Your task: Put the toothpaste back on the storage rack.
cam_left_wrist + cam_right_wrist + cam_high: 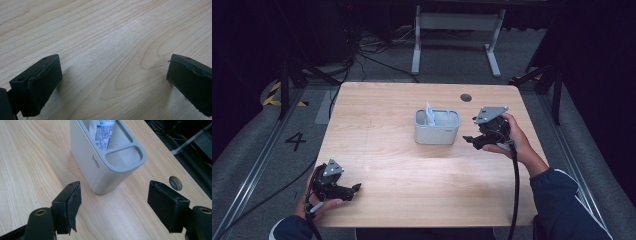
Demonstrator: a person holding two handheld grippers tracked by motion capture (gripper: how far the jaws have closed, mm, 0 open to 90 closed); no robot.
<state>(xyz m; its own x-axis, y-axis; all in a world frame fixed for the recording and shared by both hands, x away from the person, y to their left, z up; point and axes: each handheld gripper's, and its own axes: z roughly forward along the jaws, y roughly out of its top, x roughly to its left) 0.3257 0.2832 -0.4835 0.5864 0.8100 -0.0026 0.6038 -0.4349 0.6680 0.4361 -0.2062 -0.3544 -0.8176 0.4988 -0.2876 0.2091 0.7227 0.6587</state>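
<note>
One grey plastic two-compartment holder (436, 128) at the middle of the pale wooden counter (387, 165), lettering on its side too small to read, with one white-and-blue printed tube (103, 132) upright in its larger compartment, print on it illegible. Right gripper (470, 139) at centre right of the high view, just beside the holder, held level in a hand, fingers (71, 202) spread with nothing between. Left gripper (355, 189) at lower left, low over bare wood, well apart from the holder, fingers (40, 82) spread wide.
</note>
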